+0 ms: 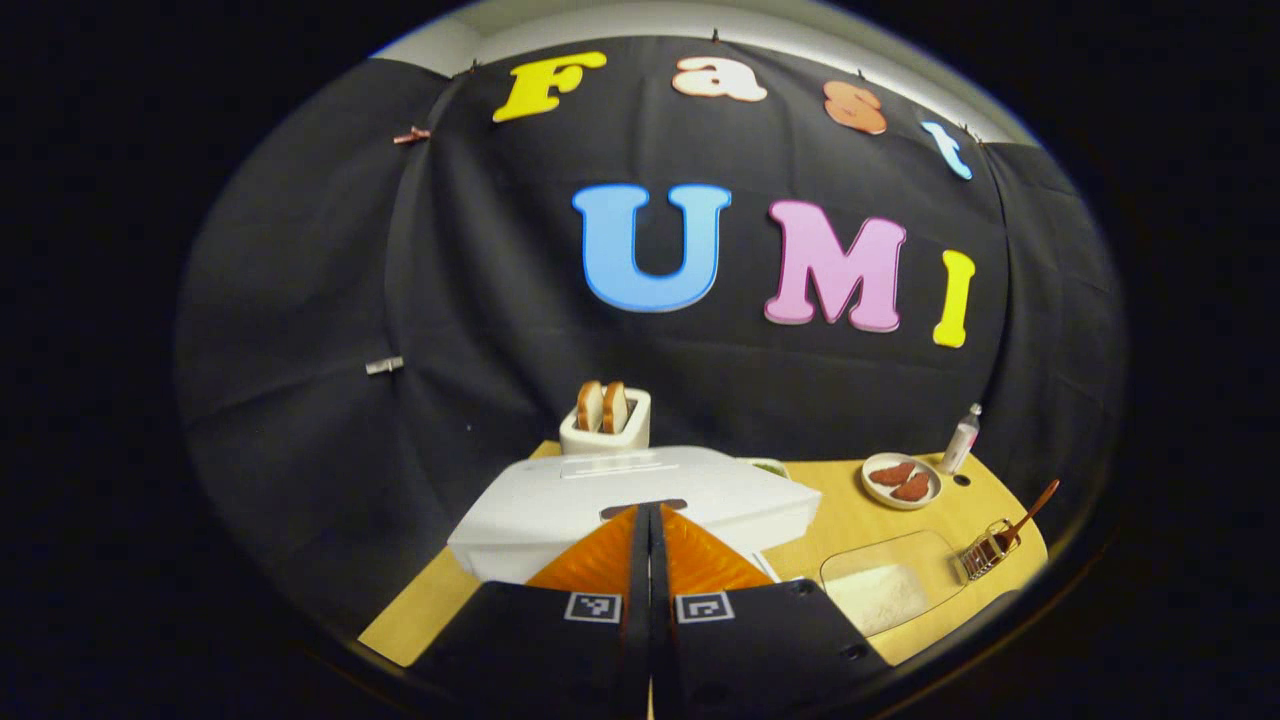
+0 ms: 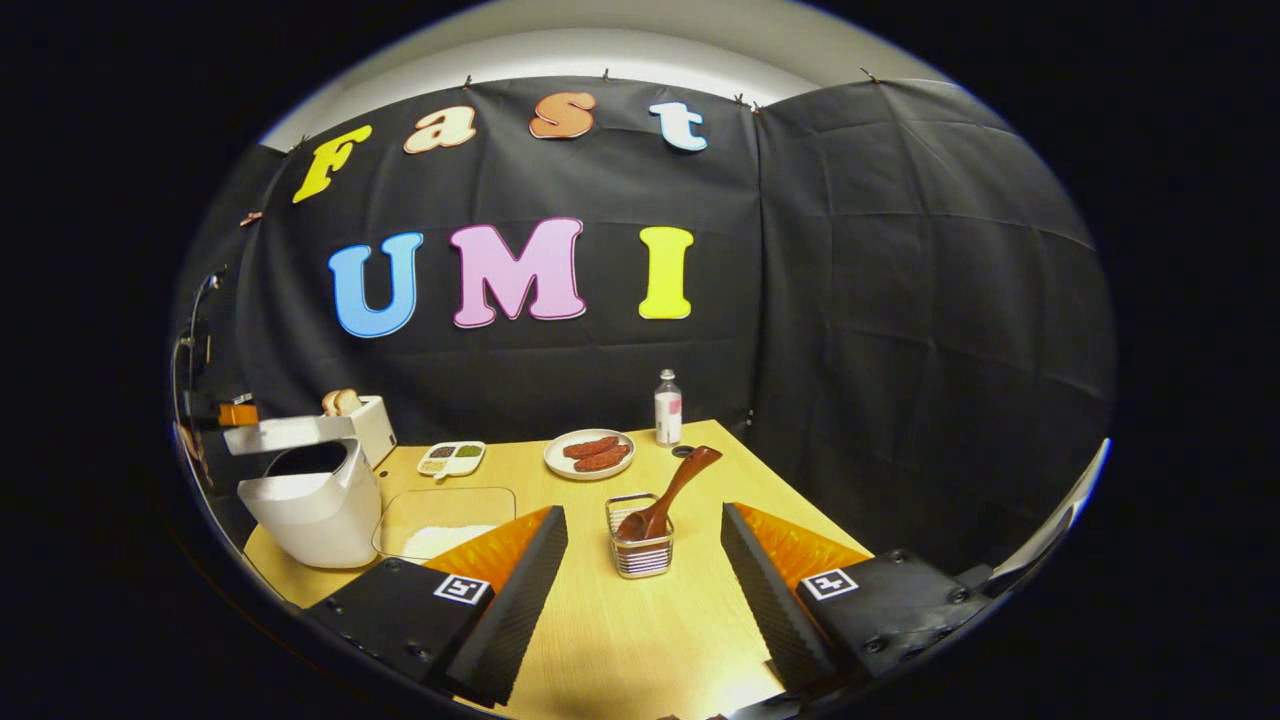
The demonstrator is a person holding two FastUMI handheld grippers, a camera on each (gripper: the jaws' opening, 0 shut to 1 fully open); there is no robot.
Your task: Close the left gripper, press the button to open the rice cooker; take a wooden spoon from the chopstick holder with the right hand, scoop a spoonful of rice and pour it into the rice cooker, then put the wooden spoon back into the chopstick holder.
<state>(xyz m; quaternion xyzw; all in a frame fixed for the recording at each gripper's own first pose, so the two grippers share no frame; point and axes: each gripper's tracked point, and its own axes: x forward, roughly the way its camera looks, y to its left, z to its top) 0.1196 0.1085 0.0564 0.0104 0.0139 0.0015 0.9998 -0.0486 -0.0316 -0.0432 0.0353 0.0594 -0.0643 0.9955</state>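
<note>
The white rice cooker (image 1: 560,505) fills the near table in the left gripper view. My left gripper (image 1: 648,510) is shut, its tips against the dark button slot on the lid's front. In the right gripper view the rice cooker (image 2: 320,515) stands at the left with its lid (image 2: 285,435) lifted off the body and a dark gap under it. My right gripper (image 2: 642,514) is open and holds nothing. It hangs just short of the wire chopstick holder (image 2: 640,555). The wooden spoon (image 2: 680,480) leans in that holder, handle up to the right. A clear container of rice (image 2: 445,525) lies beside the cooker.
A toaster (image 2: 365,420) with bread stands behind the cooker. A plate of sausages (image 2: 590,452), a small bottle (image 2: 667,407) and a divided seasoning dish (image 2: 452,458) sit toward the back of the wooden table (image 2: 640,640). The table's right edge runs close to the holder.
</note>
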